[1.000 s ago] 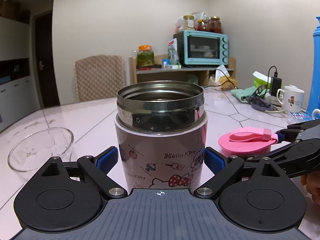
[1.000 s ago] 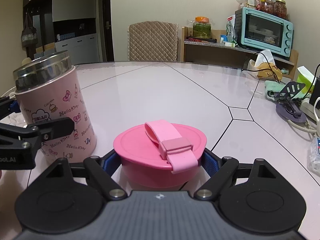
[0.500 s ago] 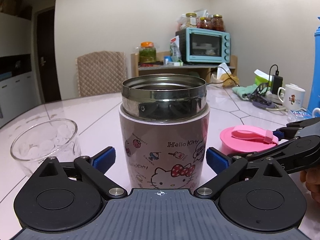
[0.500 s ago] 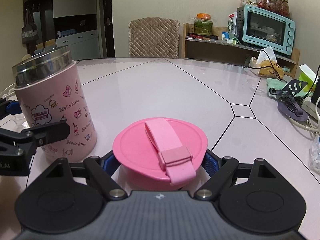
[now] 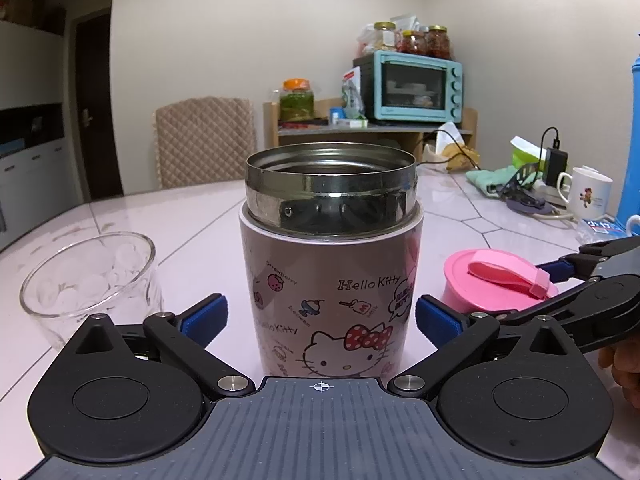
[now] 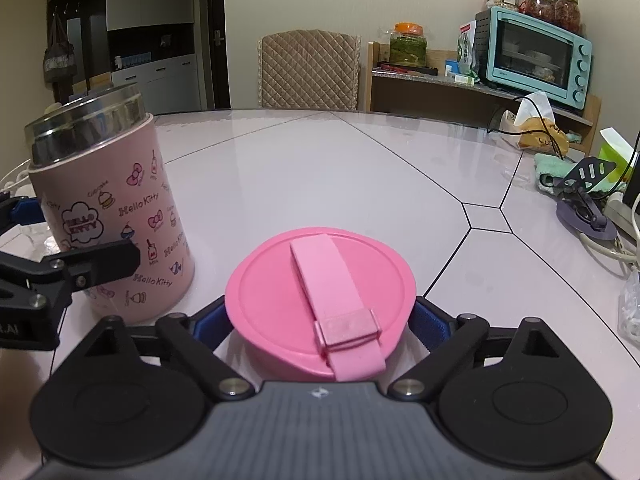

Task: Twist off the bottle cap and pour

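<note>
The pink cylindrical steel-rimmed Hello Kitty food flask (image 5: 332, 280) stands upright on the pale glossy table (image 6: 320, 168) with its mouth uncovered. The round pink plastic cap with a strap handle (image 6: 320, 312) lies flat on the table to the flask's right, apart from it. Judged from this layout, the unscrewing step is complete and both tools are letting go.

Left gripper (image 5: 320, 316): jaws opening, the flask between them; a gap shows on each side between the blue pads (image 5: 204, 316) and the flask wall, so the flask is released. Right gripper (image 6: 320, 324): jaws opening around the cap; the pads appear just clear of its rim, though the cap hides most of them, so contact cannot be wholly ruled out.

The clear glass bowl holding pale round pieces (image 5: 90, 276) sits just left of the flask and is the probable pouring target. The next move likely calls for a fresh firm hold on the flask body and a controlled tilt toward that bowl, the cap staying put.

View differences: the left wrist view shows the bowl, the flask's interior rim and part of a hand (image 5: 624, 364) at the right edge. The right wrist view shows the cap's full top and strap and the flask's side, while the bowl is almost entirely hidden behind the flask and the left tool.
</note>
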The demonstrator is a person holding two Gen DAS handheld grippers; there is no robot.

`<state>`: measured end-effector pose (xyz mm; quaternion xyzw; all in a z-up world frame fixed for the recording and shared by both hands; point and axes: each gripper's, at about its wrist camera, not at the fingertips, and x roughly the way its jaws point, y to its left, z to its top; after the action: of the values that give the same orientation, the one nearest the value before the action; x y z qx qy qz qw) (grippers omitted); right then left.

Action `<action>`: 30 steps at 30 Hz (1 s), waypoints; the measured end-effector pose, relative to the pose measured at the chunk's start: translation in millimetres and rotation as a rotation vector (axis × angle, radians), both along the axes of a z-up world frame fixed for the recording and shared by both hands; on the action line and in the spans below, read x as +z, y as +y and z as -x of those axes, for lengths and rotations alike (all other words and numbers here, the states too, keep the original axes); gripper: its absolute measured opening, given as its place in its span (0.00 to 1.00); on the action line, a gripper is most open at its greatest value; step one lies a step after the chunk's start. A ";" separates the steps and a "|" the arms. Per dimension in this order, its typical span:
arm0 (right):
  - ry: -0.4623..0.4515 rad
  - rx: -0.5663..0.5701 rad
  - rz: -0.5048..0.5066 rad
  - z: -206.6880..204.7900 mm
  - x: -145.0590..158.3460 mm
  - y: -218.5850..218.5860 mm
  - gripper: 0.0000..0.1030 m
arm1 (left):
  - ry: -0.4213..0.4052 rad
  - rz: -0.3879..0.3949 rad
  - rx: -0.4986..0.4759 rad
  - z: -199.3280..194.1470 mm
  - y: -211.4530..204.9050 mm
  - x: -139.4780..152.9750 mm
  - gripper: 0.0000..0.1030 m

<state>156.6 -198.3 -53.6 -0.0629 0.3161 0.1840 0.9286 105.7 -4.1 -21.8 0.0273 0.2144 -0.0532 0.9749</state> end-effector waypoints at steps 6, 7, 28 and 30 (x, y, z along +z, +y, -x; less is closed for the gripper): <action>-0.002 -0.004 -0.003 7.3 0.2 -2.1 0.95 | 0.009 0.003 0.000 0.7 0.7 -0.7 1.00; -0.002 -0.005 -0.003 8.9 0.3 -2.8 0.96 | 0.010 0.003 0.001 0.9 0.6 -0.8 1.00; -0.013 -0.022 -0.033 37.7 5.5 -20.6 1.00 | 0.064 0.001 0.045 11.2 -0.9 -5.1 1.00; -0.006 -0.024 -0.038 38.9 5.3 -21.8 1.00 | 0.074 0.006 0.048 12.3 -0.8 -5.8 1.00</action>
<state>117.6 -220.1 -48.3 -0.0418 0.3104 0.1787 0.9327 93.3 -5.0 -27.6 0.0174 0.2507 -0.0311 0.9674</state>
